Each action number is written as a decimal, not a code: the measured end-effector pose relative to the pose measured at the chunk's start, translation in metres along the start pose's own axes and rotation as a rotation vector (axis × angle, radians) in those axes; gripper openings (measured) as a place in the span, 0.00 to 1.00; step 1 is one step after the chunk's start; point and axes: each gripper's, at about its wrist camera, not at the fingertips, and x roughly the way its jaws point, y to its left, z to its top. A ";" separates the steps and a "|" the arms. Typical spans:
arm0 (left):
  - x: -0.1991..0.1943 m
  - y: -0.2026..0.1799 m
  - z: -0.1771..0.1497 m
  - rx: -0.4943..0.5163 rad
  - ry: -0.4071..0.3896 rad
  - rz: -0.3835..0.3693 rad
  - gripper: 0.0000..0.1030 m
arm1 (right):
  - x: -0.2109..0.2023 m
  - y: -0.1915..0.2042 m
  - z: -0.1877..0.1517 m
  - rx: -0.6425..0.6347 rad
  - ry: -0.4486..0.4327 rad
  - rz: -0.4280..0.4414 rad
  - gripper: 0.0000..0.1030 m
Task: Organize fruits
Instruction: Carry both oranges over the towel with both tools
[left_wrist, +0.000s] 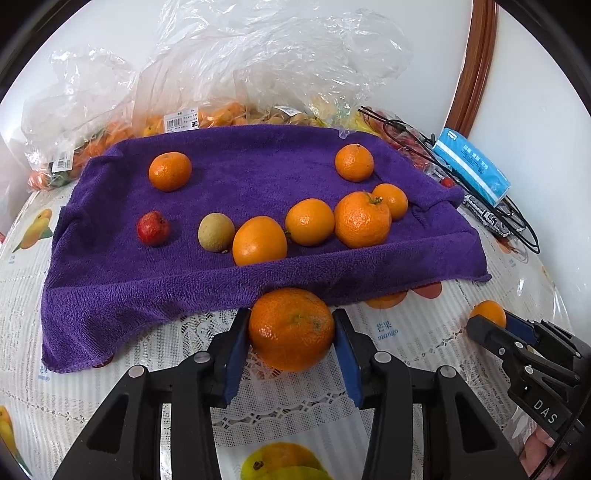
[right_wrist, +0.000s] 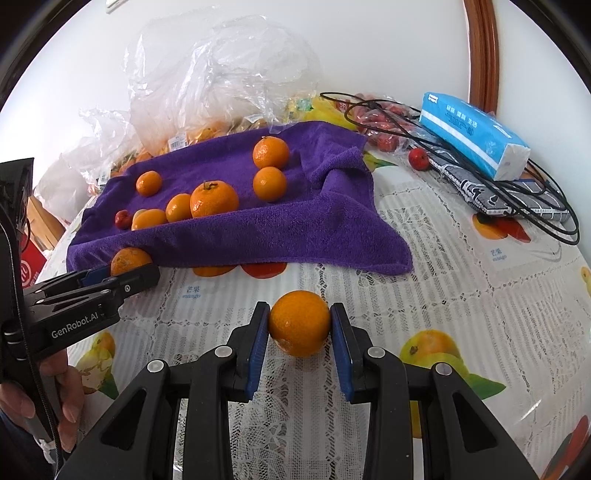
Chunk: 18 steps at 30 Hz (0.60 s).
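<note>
Bagged fruit (left_wrist: 221, 112): blurred behind crinkled plastic, kinds not told. Price label (left_wrist: 181, 121): print too small to read. Greenish-brown fruit (right_wrist: 139, 213): nearly hidden behind an orange (right_wrist: 149, 218). Printed mango (left_wrist: 284, 465): cut off by the bottom edge.

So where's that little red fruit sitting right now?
In the left wrist view, the red fruit lies on the left part of the purple towel, apart from the greenish-brown fruit to its right and below a lone orange.
</note>
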 end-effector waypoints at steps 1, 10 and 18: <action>0.000 0.000 0.000 0.000 -0.001 0.000 0.40 | 0.001 0.000 0.000 0.002 0.006 0.001 0.32; -0.003 -0.001 0.000 -0.013 0.005 -0.036 0.40 | 0.001 0.001 0.000 0.003 0.008 -0.002 0.32; -0.012 0.003 -0.002 -0.021 -0.004 -0.052 0.40 | -0.004 -0.002 -0.001 0.011 -0.021 -0.008 0.32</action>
